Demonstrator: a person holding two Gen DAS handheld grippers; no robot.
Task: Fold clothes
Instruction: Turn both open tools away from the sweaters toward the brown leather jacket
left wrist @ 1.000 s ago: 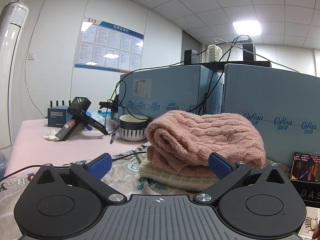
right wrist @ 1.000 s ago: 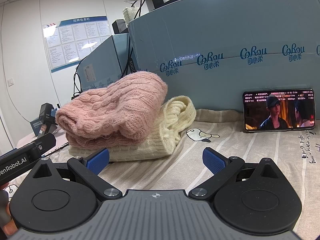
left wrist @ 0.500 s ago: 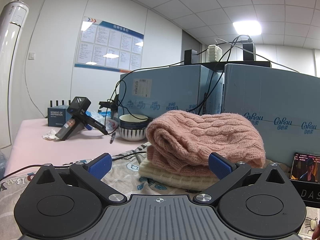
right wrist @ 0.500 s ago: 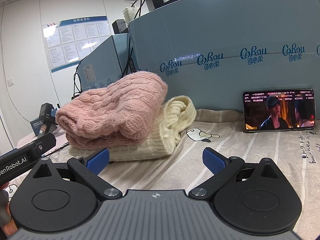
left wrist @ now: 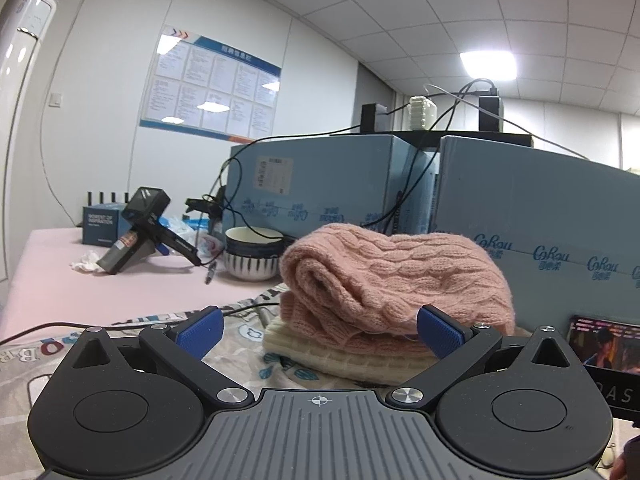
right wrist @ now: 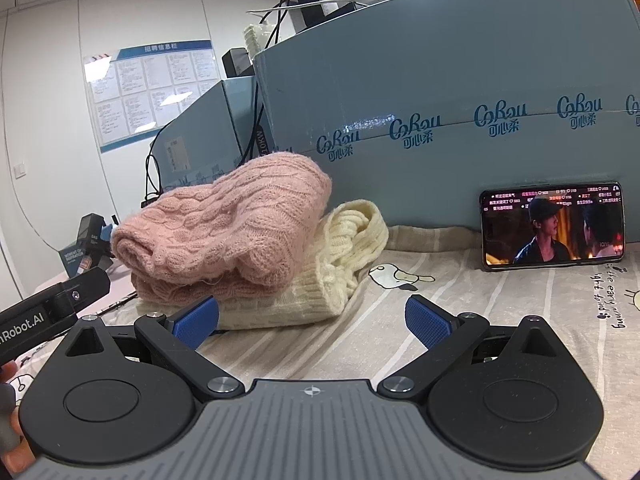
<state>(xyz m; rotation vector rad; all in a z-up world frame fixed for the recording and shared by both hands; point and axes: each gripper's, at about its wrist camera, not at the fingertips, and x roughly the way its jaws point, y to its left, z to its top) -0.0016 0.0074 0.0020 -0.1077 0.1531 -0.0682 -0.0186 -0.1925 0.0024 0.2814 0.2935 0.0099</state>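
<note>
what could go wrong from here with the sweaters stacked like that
The pink sweater sits bulky on the cream sweater, so a nudge from either open gripper might tip or unfold the stack. The phone leans against the blue box nearby; tugging the printed cloth beneath could topple it.

The knitted sweater (right wrist: 224, 216) lies folded on top of a second folded sweater (right wrist: 320, 280), both on the printed cloth (right wrist: 500, 300) that covers the table. Behind them stand cardboard boxes (right wrist: 440, 80). To the right, a phone (right wrist: 552, 226) leans against a box. Left of the stack sit a bowl (left wrist: 252, 254) and a handheld device (left wrist: 136, 236).
</note>
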